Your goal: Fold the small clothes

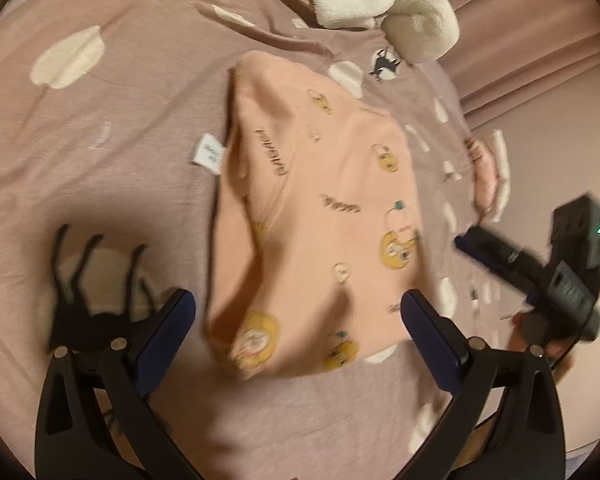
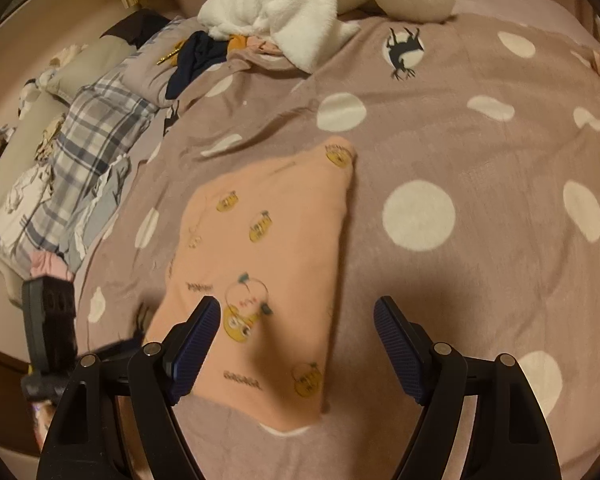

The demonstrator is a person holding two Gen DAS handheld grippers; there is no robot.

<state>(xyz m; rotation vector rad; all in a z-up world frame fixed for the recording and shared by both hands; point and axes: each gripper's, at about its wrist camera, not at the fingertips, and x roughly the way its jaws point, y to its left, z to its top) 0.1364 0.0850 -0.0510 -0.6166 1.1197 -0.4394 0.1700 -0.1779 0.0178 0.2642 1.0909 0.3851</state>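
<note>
A small peach-pink garment (image 1: 320,216) with yellow cartoon prints lies folded flat on the mauve spotted blanket (image 1: 100,184); a white label (image 1: 207,154) sticks out at its left edge. My left gripper (image 1: 298,316) is open and empty, above the garment's near edge. My right gripper (image 2: 298,324) is open and empty, above the garment (image 2: 268,248) and its right edge. The right gripper also shows at the right of the left wrist view (image 1: 540,272), and the left gripper at the lower left of the right wrist view (image 2: 52,332).
A white fleecy garment (image 2: 320,4) lies at the far side of the blanket (image 2: 480,152). A plaid cloth (image 2: 84,148) and a pile of dark clothes (image 2: 196,60) lie at the far left. A small pink item (image 1: 484,176) lies right of the garment.
</note>
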